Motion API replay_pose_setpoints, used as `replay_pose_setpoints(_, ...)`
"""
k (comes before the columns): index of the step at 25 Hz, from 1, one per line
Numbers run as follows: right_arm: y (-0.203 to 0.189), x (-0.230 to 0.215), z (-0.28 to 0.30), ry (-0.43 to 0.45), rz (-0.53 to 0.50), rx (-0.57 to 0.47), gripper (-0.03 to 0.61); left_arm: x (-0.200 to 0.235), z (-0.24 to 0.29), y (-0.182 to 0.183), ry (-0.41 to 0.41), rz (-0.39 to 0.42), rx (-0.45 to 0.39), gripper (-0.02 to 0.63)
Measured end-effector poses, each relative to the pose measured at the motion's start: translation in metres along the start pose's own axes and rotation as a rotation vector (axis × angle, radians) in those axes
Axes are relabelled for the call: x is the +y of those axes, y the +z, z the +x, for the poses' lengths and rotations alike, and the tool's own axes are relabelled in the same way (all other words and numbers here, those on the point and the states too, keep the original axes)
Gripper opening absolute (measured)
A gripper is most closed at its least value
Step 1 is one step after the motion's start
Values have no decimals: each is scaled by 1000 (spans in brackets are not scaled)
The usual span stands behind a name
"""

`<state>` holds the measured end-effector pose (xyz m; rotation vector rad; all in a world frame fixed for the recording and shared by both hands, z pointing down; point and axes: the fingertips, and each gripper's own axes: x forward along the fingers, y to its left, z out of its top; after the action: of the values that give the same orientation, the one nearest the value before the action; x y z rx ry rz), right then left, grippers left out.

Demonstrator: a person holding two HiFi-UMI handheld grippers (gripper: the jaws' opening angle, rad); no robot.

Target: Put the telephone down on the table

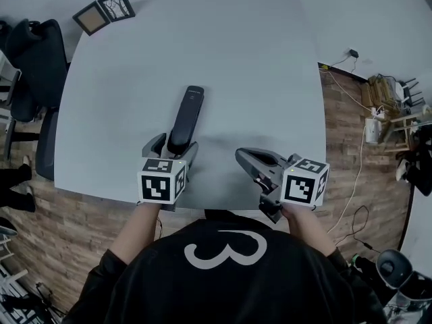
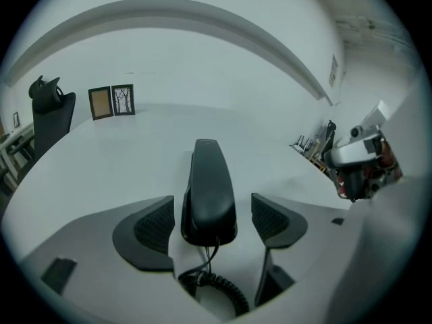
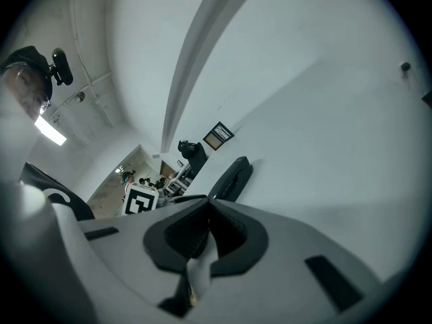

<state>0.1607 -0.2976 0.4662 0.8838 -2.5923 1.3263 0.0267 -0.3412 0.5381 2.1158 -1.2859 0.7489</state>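
The black telephone handset [image 1: 186, 119] lies flat on the pale grey table [image 1: 263, 59], pointing away from me. My left gripper [image 1: 173, 147] straddles its near end with both jaws spread. In the left gripper view the handset [image 2: 209, 187] sits between the pads with a gap on each side, and its coiled cord [image 2: 217, 287] trails back under the gripper [image 2: 210, 225]. My right gripper [image 1: 243, 156] hovers to the right near the table's front edge, shut and empty. In the right gripper view the closed jaws [image 3: 208, 211] point towards the handset [image 3: 233, 179].
Two small picture frames [image 1: 103, 12] stand at the table's far left corner. A black office chair [image 1: 37, 66] is beside the table's left edge. Cables and clutter [image 1: 385, 106] lie on the wooden floor to the right.
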Motion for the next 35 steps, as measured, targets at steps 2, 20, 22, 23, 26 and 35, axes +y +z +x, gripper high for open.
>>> replay_pose_setpoints(2,-1,11,-7,-16,-20,-31,9,0,-24,2,-12,-8,-26,353)
replay_pose_setpoints(20,-56,215,-60,148,-201,-204,8,-79,-292,0,-431,-110,-442,82)
replay_pose_setpoints(22,-64,229,-62,147,-214,-206,8,-85,-314,-1,-457,-92,-484,39)
replay_pose_setpoints(23,-68,236,-63,150,-219,-205,9,-88,-322,-3,-466,-73,-492,29)
replay_pose_setpoints(26,-85,255,-66,156,-242,-197,9,-95,-336,-20,-475,-27,-472,12)
replay_pose_setpoints(35,-122,275,-77,133,-263,-195,8,-99,-349,-57,-474,-25,-438,12)
